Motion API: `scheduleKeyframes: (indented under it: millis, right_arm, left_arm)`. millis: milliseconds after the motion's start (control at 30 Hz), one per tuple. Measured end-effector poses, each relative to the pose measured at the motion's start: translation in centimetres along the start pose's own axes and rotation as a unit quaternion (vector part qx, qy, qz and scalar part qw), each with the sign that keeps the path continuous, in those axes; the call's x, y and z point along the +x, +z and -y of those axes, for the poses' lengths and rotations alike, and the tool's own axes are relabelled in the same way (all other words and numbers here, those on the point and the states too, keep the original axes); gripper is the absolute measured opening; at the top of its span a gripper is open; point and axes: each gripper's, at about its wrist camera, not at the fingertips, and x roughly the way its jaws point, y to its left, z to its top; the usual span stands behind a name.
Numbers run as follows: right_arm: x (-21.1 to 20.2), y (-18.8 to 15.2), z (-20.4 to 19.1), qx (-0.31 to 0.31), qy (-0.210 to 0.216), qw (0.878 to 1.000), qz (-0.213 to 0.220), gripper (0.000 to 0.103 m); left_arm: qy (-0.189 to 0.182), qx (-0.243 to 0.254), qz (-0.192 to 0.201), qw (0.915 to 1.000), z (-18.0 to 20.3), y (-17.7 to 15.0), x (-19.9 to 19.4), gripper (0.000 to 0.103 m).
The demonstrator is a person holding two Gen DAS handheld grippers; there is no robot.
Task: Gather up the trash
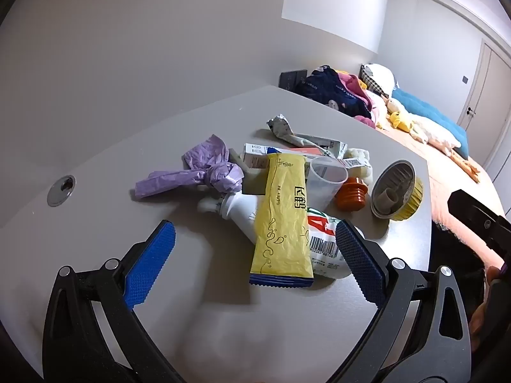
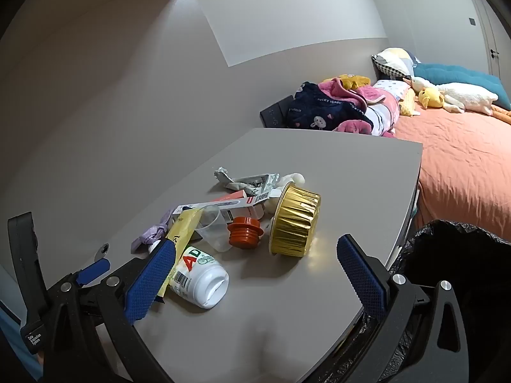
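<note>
Grey and flat, the bench [image 1: 111, 223] stands by a plain wall, with a bed [image 2: 463, 166] beyond it and a bin lined with a black bag [image 2: 447, 255] just past the bench's right edge. All the trash lies in one heap on the bench.

Nearest in the heap is a yellow packet [image 1: 282, 220] lying over a white bottle [image 2: 199, 276] that is on its side. Behind them are a purple bag [image 1: 198, 172] tied in a knot, a clear cup [image 1: 325, 178], an orange cap [image 2: 244, 231], a gold foil tin [image 2: 295, 220] tipped on its side, a flat box [image 2: 220, 204] and a crumpled wrapper [image 1: 287, 131].

The left gripper [image 1: 255, 239] has its jaws wide open and holds nothing; the yellow packet and the bottle show between them. The right gripper [image 2: 255, 253] is wide open and empty too, hanging above the bench near the bottle and the tin.

I think the picking has not begun yet. To do it well, take one thing at a time. The yellow packet is on top, so it should go first: slide the left jaws down on both long sides and squeeze softly. The bottle is round and may roll, so grab it across the middle. The bin is close to the right gripper, so that one could carry the tin over.
</note>
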Motion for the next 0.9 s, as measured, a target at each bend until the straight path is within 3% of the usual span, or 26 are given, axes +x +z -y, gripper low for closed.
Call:
scheduleKeyframes:
  millis: [167, 900]
  right_arm:
    - [-0.04, -0.02, 0.08, 0.001, 0.001, 1.0, 0.0, 0.101]
    - [-0.31, -0.17, 0.41, 0.003, 0.0, 1.0, -0.001, 0.101]
  left_arm:
    - [0.014, 0.018, 0.003, 0.9997, 0.28, -0.05, 0.12, 0.097]
    - [0.009, 0.013, 0.004, 0.9999, 0.44, 0.02, -0.37, 0.097]
